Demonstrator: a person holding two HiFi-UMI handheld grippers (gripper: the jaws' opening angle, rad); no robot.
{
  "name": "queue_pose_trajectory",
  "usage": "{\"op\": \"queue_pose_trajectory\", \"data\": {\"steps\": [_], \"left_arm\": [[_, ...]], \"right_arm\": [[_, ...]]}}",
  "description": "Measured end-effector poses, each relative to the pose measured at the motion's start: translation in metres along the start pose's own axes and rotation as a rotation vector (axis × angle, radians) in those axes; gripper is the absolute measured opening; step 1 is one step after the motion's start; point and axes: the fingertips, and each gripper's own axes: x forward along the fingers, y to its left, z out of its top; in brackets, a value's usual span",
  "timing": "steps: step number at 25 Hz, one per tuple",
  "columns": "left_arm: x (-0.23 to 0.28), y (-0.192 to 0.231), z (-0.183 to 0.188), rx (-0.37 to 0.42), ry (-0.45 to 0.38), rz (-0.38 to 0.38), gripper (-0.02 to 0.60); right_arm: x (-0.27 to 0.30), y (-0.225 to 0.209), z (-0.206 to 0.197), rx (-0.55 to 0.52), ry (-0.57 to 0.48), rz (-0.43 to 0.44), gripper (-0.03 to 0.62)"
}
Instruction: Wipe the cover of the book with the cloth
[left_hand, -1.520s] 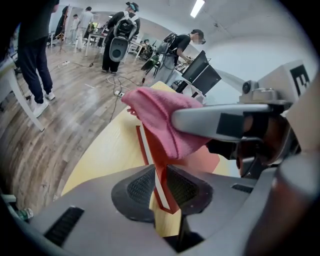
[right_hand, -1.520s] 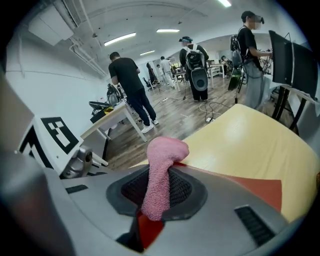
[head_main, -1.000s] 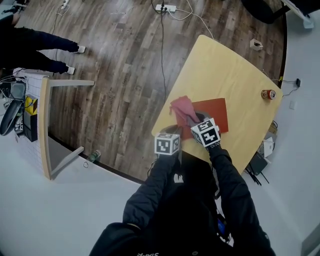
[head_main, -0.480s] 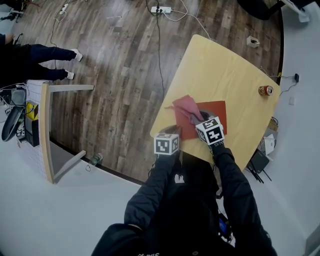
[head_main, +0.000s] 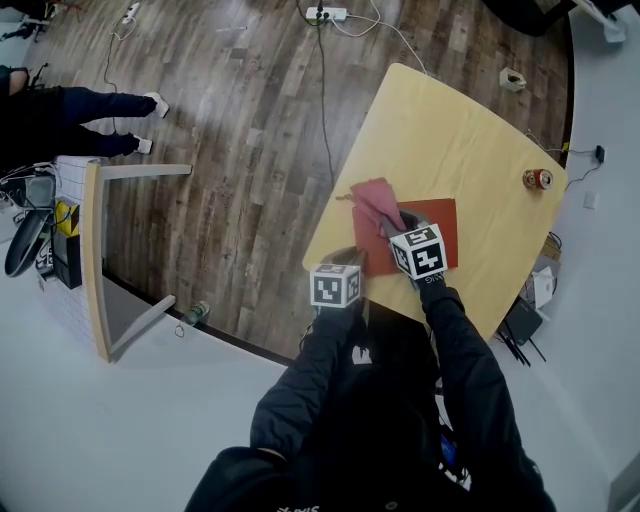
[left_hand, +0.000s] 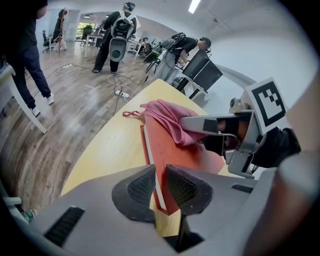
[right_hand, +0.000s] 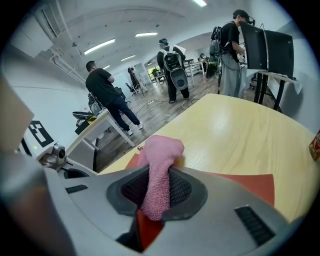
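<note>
Lying flat, the book stretches lengthwise rightward from left claw.

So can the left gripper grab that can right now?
Probably not. The left gripper is shut on the near edge of the book, and the can stands at the far right corner of the table, beyond the book and the right gripper holding the cloth.

Cloth on the book at the near edge of the table; can far right.
</note>
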Motion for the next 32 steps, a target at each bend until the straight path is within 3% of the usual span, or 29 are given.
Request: {"op": "queue_pose_trajectory", "data": {"steps": [19, 32], "left_arm": [[-0.001, 0.001, -0.001, -0.008, 0.006, 0.010, 0.087], [0.001, 0.001, -0.002, 0.000, 0.010, 0.022, 0.087]], "right_arm": [[-0.052, -0.075, -0.020, 0.052, -0.023, -0.139, 0.083], [-0.095, -0.113, -0.027, 0.010, -0.041, -0.240, 0.083]]}}
